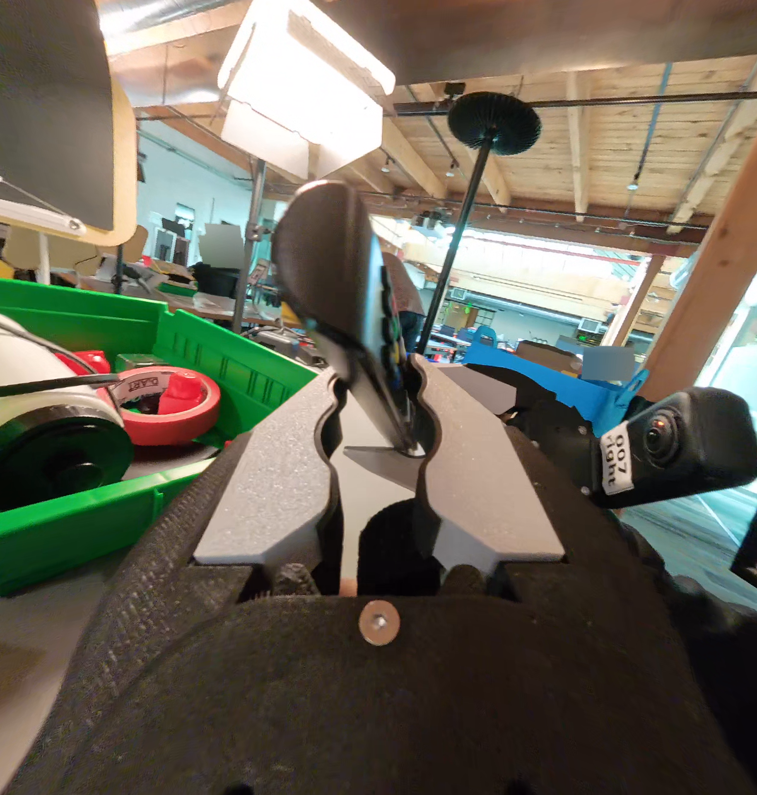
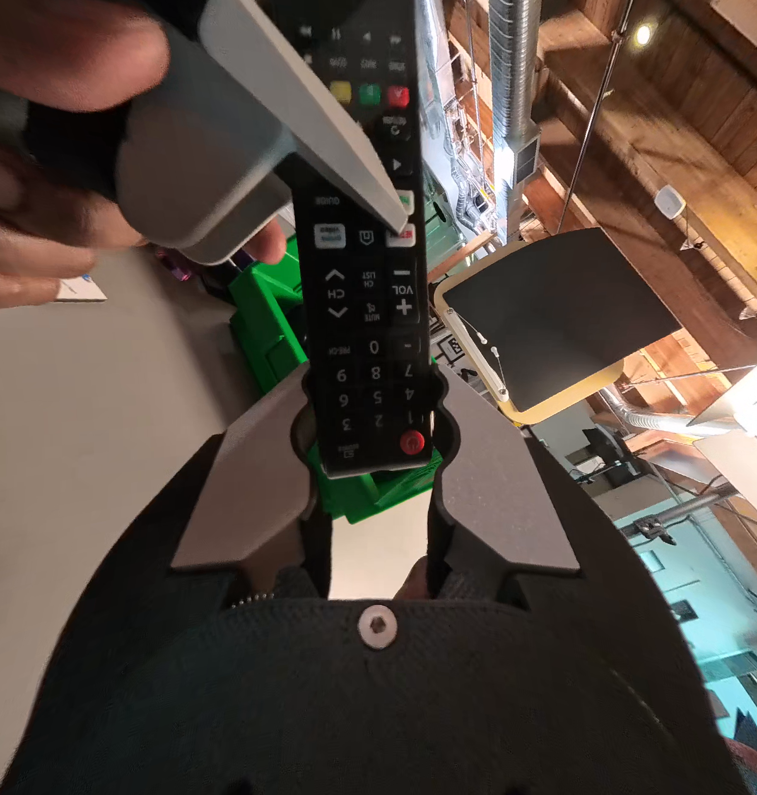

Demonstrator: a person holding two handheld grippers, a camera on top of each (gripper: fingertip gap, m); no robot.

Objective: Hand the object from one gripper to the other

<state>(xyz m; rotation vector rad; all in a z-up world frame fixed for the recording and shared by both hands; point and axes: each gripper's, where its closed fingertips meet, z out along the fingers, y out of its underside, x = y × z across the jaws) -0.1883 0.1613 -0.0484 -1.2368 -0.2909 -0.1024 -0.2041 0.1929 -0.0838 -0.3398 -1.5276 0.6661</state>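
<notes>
The long black plastic remote control (image 1: 325,275) with rows of buttons is held off the table by both grippers at once. In the left wrist view it rises from between the fingertips, leaning up and to the left of them, back shell toward the camera. The left gripper (image 1: 376,413) has its two grey wavy-edged fingers (image 1: 282,464) pressed onto the remote's thin faces, pinching it near mid-length.

In the right wrist view the remote's long axis runs straight ahead along the fingers, button face to the camera, its power-button end seated between them. The right gripper (image 2: 374,413) has its fingers (image 2: 256,464) closed on the remote's two long side edges. The left gripper's grey finger crosses the button face farther up the body, ahead and to the left of the right fingertips.

Judgement: both grips are set at right angles on one axis, well apart along it. The handover turns on which gripper opens; the pictures do not tell the direction. The other must keep the axis steady
</notes>
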